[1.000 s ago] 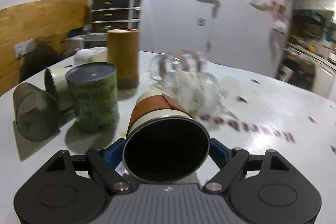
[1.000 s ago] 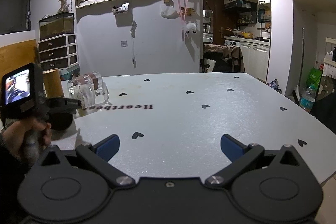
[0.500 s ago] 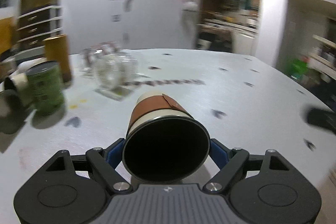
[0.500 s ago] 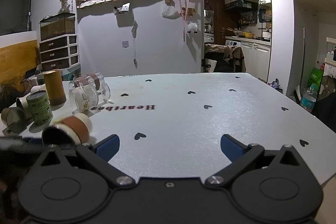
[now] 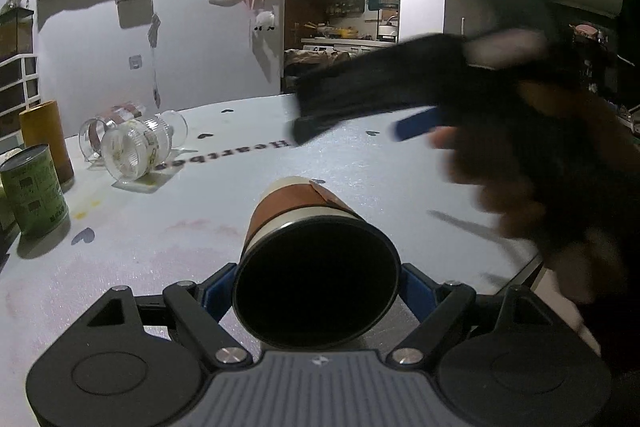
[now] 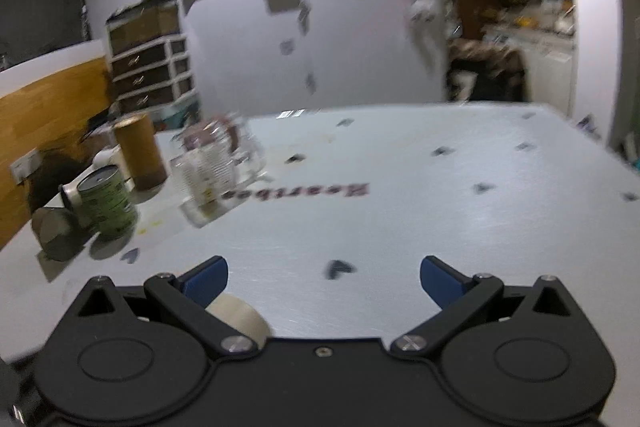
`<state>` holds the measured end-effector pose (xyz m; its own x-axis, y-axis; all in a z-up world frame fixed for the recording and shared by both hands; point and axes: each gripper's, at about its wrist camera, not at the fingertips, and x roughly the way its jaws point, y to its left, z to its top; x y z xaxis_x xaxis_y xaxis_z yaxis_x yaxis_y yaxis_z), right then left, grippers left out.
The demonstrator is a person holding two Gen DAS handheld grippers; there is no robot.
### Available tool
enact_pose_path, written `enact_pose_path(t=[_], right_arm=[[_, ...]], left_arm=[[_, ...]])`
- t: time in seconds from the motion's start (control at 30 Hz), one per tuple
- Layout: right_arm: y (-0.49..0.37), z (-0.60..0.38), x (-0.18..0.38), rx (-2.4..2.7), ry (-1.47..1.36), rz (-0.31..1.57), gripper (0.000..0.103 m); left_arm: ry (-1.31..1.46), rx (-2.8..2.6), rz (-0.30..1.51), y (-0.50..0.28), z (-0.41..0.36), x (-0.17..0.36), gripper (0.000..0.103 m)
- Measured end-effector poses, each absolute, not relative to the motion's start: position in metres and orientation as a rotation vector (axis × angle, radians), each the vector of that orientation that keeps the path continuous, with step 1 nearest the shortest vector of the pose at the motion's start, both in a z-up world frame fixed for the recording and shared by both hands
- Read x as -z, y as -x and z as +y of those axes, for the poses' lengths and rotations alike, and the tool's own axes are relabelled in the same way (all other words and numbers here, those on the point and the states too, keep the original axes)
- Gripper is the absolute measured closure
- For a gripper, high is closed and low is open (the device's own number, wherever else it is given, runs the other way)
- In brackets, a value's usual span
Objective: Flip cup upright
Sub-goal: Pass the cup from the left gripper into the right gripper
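A cream cup with a brown sleeve (image 5: 304, 223) lies on its side between the blue fingers of my left gripper (image 5: 316, 287), its dark open mouth toward the camera. The left gripper is shut on it near the rim, over the white table (image 5: 160, 227). My right gripper (image 6: 324, 273) is open and empty; in the left wrist view it hangs blurred above and to the right of the cup (image 5: 400, 115). The cup's cream bottom end (image 6: 240, 315) shows just below the right gripper's left finger (image 6: 204, 275).
A green tin can (image 5: 32, 191) and a tall brown cylinder (image 5: 44, 139) stand at the left. Clear glass mugs (image 5: 136, 143) lie on their sides behind them. A grey tumbler (image 6: 56, 235) lies at the far left. The table's edge (image 5: 516, 267) is near on the right.
My left gripper has swung right with the cup, away from the cans. My right gripper has moved left and over the cup; its view is blurred by motion.
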<state>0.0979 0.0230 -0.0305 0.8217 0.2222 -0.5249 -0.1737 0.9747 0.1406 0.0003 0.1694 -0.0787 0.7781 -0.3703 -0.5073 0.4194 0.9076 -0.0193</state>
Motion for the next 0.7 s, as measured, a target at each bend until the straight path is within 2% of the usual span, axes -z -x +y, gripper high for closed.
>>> enact_pose_path(t=[0.1,0.33,0.7], right_arm=[[-0.127,0.043,0.039,-0.255,-0.073,0.652,0.0],[-0.147,0.053,0.057,-0.268,0.014,0.751,0.0],[-0.106,-0.005,0.064,-0.251,-0.066,0.828,0.0]], left_arm=[[-0.099,0.446,0.537,0.002,0.169,0.081,0.009],[-0.047,0.383,0.54,0.005,0.186,0.086,0.008],[0.107,0.268,0.537,-0.007,0.22,0.09,0.008]])
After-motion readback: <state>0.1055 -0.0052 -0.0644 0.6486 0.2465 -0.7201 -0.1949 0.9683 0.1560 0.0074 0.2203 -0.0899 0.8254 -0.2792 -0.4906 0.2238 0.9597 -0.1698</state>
